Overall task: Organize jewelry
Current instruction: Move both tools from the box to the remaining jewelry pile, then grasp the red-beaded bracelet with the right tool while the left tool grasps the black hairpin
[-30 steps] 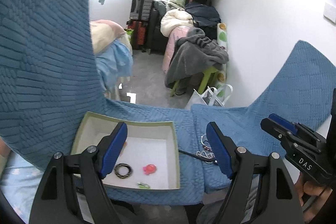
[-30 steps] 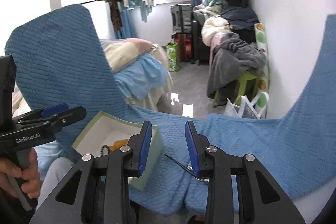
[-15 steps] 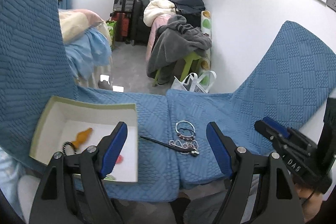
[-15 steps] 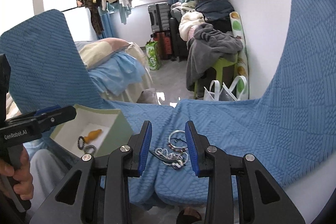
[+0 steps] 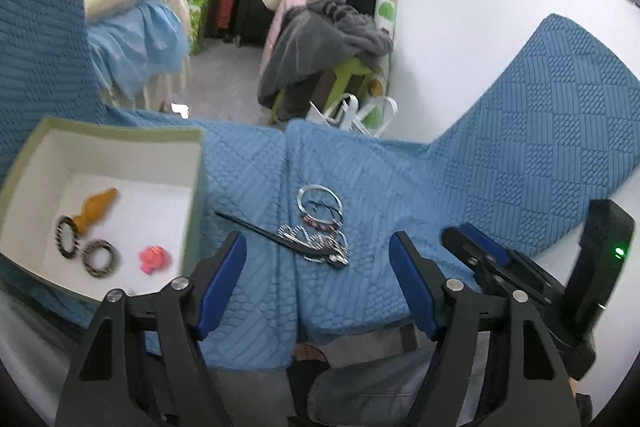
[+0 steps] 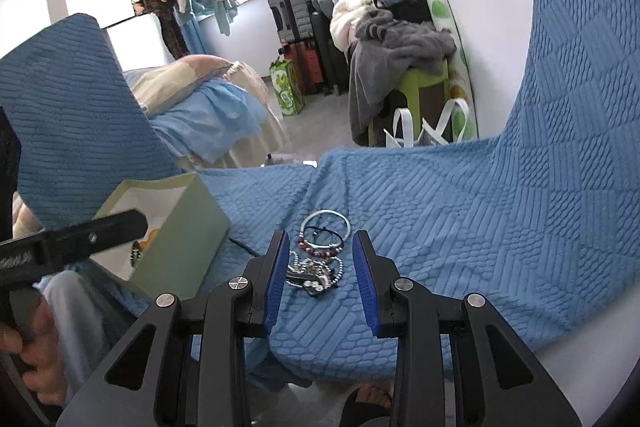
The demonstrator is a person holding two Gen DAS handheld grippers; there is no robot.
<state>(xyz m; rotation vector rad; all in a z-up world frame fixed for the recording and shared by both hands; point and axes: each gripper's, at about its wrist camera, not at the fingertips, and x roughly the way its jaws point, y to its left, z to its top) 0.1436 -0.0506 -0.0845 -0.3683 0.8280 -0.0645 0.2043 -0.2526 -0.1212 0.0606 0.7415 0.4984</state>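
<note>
Both grippers hover above a blue quilted cover (image 5: 400,187) with nothing between their pads. Left gripper (image 5: 320,263): jaws spread wide and just been closing slightly, no item between them; pads clear of the fabric. Right gripper (image 6: 322,267): jaws parted narrowly, not pressing on anything; in the right wrist view its blue fingers (image 6: 276,279) frame the jewelry pile from either side, though whether they reach down to it cannot be told. Jewelry pile (image 5: 320,227): lies on the cover directly ahead of both grippers, between the left gripper's fingertips as seen from its camera. It comprises a silver bangle (image 6: 325,221) at the far end, a beaded bracelet (image 6: 320,247) touching it, and a tangled chain (image 6: 316,273) nearest the right gripper. A thin black stick (image 5: 256,229) runs from the pile toward the box. Green box (image 5: 198,195): open, white inside, to the left of the left gripper, holding an orange piece (image 5: 96,207), two dark rings (image 5: 100,259) and a pink piece (image 5: 154,257)
</note>
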